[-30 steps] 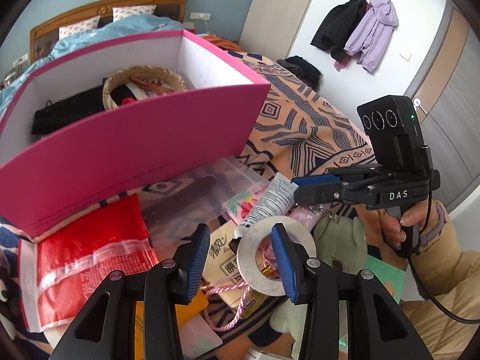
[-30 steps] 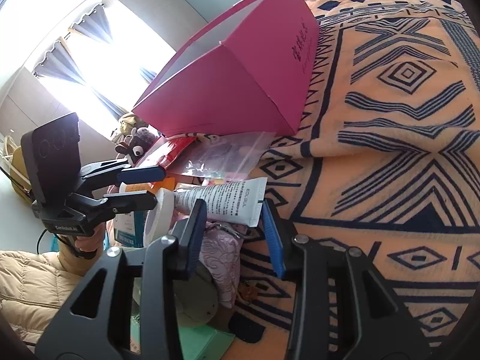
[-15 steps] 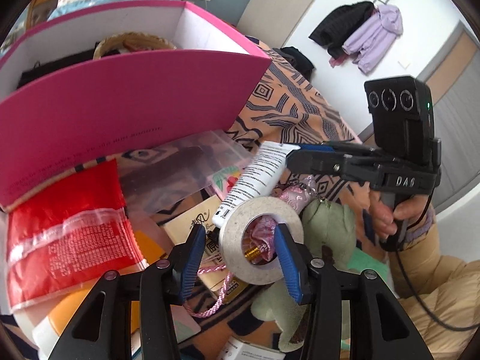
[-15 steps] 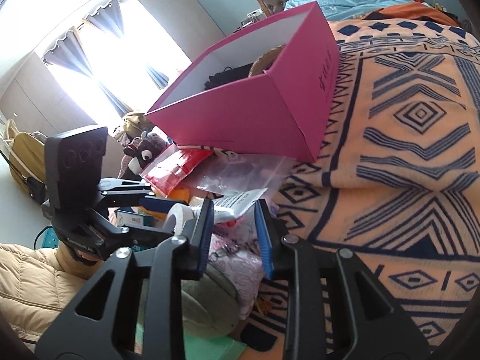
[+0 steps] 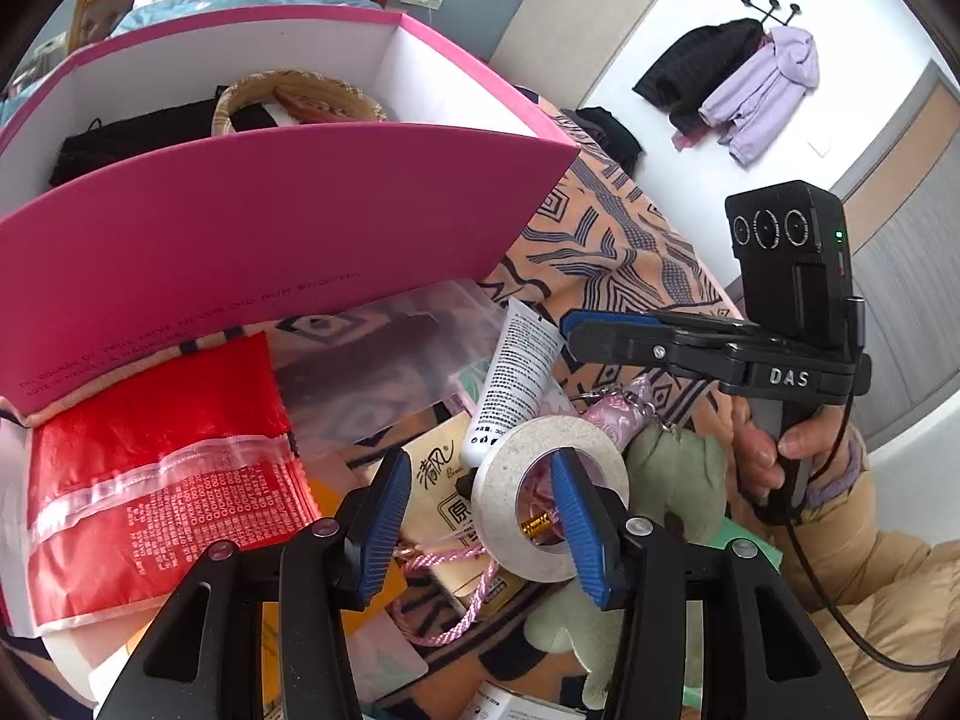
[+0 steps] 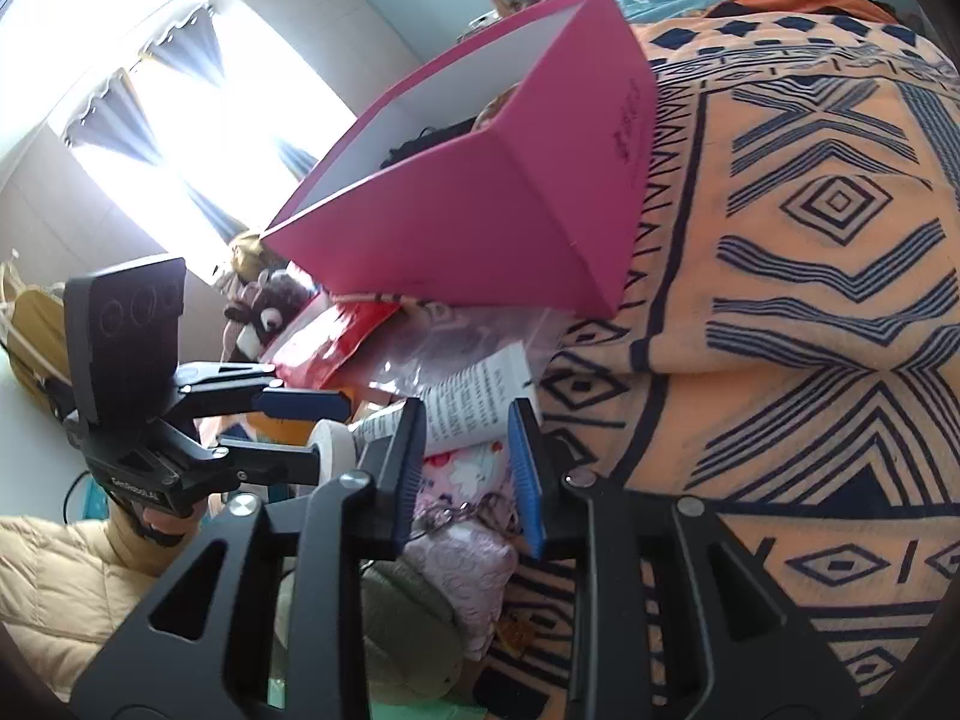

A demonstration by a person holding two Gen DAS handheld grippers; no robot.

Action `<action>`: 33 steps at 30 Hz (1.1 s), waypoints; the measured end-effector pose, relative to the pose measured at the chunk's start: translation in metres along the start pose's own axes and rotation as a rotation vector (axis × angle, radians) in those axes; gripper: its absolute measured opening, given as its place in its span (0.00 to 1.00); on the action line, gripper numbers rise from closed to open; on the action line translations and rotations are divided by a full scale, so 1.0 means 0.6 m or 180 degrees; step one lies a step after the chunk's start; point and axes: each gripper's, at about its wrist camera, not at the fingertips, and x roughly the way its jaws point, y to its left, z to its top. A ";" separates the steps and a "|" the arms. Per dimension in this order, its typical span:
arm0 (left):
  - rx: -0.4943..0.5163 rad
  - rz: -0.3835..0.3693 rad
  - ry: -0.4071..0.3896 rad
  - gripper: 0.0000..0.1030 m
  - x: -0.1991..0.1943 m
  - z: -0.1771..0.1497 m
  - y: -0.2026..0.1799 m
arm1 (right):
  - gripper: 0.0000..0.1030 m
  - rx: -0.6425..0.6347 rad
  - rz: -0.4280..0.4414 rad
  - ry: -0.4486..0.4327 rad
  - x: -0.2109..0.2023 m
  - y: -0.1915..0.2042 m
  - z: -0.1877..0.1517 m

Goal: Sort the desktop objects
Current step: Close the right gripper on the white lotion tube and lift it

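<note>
Since a second ago the tube (image 5: 519,375) has been raised clear of the pile, its crimped end tilted up, and the tape roll (image 5: 549,495) stands lifted on edge.

The right gripper (image 6: 467,474) is narrowly closed on the tube's crimped end, pads pressing either side. The left gripper (image 5: 480,525) has its jaws opening: one pad sits inside the roll's core, the other stands clear of the outer rim, so the roll hangs on one finger only.

The tube's cap end rests against the roll's top edge. The pink box (image 5: 270,234) stands just behind the pile, top open. The patterned blanket (image 6: 810,300) on the right gripper's side offers bare surface; the red bag (image 5: 156,480) crowds the other side.
</note>
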 end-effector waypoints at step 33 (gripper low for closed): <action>-0.0083 -0.0095 -0.0020 0.48 -0.012 0.013 -0.001 | 0.36 -0.0228 -0.0188 -0.0118 0.000 0.025 -0.003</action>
